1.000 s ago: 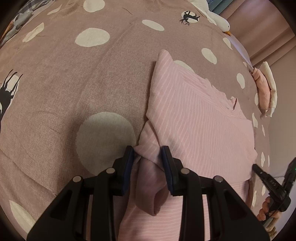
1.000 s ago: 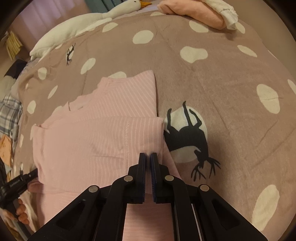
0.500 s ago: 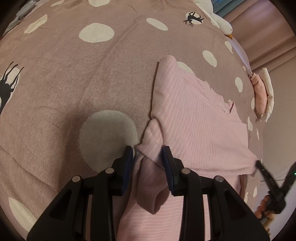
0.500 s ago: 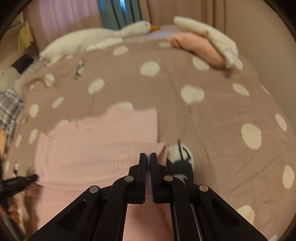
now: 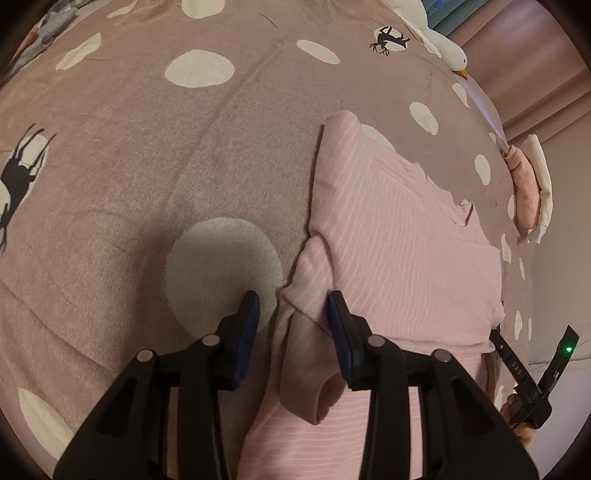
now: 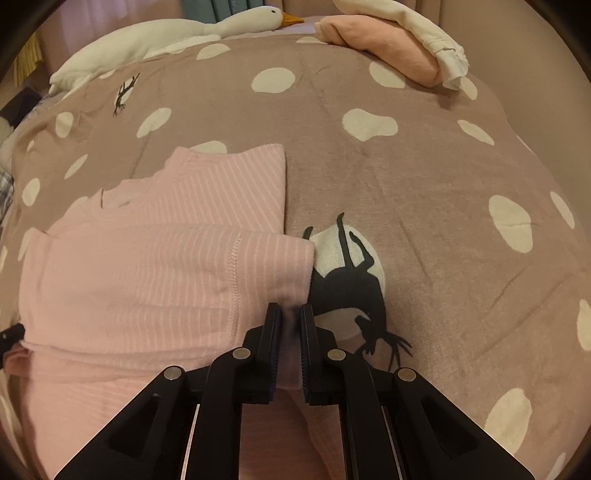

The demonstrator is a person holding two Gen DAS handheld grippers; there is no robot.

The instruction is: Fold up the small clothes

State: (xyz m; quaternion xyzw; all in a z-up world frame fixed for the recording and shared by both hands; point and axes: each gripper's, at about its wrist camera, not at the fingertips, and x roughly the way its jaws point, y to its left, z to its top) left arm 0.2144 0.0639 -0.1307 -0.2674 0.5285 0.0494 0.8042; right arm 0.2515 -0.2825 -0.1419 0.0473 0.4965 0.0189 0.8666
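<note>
We are looking at a bed whose brown bedspread (image 6: 424, 177), dotted with cream spots and black deer figures, is filling both views. A long white goose toy (image 6: 177, 33) is lying along its far edge, and beside that a folded peach cloth (image 6: 384, 51) is sitting under a cream cloth (image 6: 424, 26).

The task item, a pink striped top (image 5: 402, 254), is lying flat on the bedspread in front of both grippers. We are seeing one sleeve (image 6: 166, 280) folded across the body, its stitched cuff end reaching the garment's right edge next to a deer print (image 6: 347, 280).

The left gripper (image 5: 293, 314) is pointing steeply down at the garment's left edge. Its jaws are opening, and a bunched fold of pink fabric is standing between them; the left pad is showing a clear gap, while the right pad is sitting close against the fabric.

The right gripper (image 6: 291, 321) is nearly closed, with only a narrow slit between the pads, and it is pinching the cuff end of the sleeve, which is running down between the pads.

At the right edge of the left wrist view we are noting part of the right gripper's black handle with a green light, and fingertips (image 5: 517, 406) around it.
</note>
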